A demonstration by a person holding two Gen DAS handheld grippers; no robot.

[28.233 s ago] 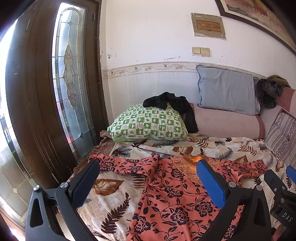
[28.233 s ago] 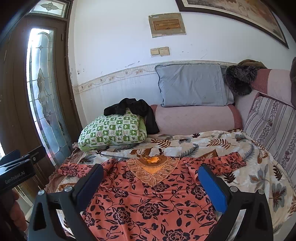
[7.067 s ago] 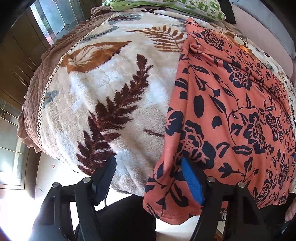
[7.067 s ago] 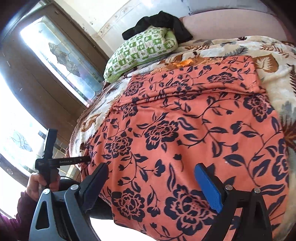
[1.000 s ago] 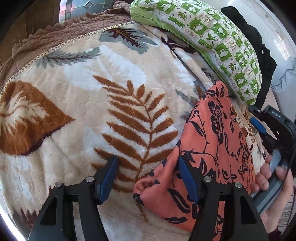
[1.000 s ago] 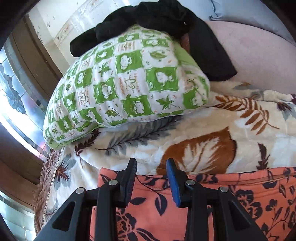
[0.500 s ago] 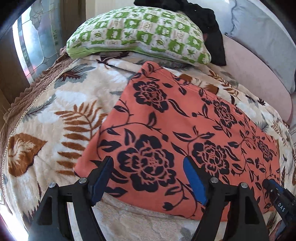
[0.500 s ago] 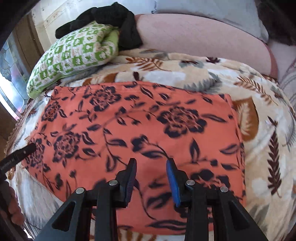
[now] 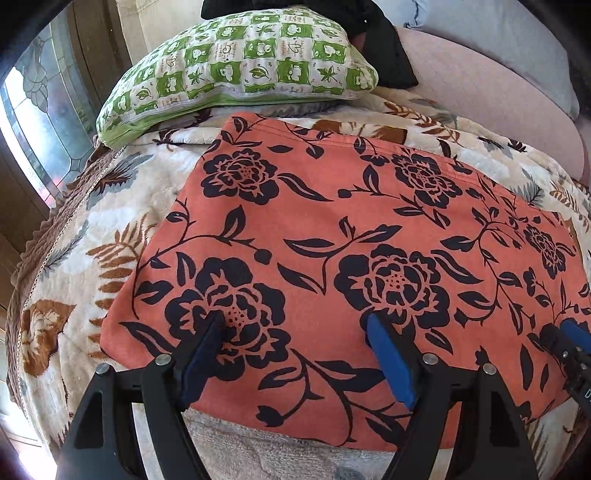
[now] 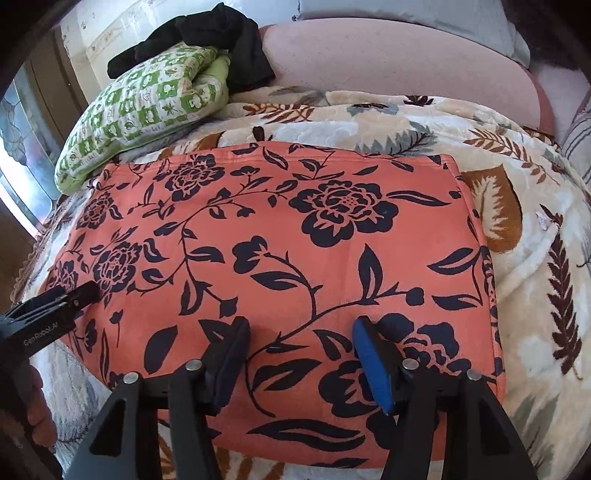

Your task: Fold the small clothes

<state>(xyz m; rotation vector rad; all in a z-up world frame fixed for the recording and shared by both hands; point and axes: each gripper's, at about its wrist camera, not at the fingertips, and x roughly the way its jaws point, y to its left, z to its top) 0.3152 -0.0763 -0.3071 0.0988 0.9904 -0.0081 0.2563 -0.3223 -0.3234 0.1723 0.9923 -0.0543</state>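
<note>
An orange garment (image 9: 332, 229) with black flowers lies folded into a flat rectangle on the leaf-patterned blanket (image 9: 92, 258). My left gripper (image 9: 293, 325) hangs over its near left part, jaws opening, with only flat cloth beneath them. My right gripper (image 10: 301, 325) is over the garment (image 10: 277, 240) near its front edge, jaws also opening and no fold pinched between them. The right gripper's blue tips (image 9: 569, 339) show at the right edge of the left wrist view. The left gripper (image 10: 55, 302) shows at the left of the right wrist view, with a hand (image 10: 33, 402) below it.
A green-checked pillow (image 9: 236, 62) lies just beyond the garment, with a black garment (image 10: 207, 33) draped over it. Behind are a pink bolster (image 10: 388, 62) and a grey pillow (image 9: 498, 48). A glass door (image 9: 37, 110) stands to the left, past the blanket's brown edge.
Both grippers drew back from the far edge beside the pillow to the garment's near edge. The left let go of the cloth edge. The right jaws went from nearly shut to wide.
</note>
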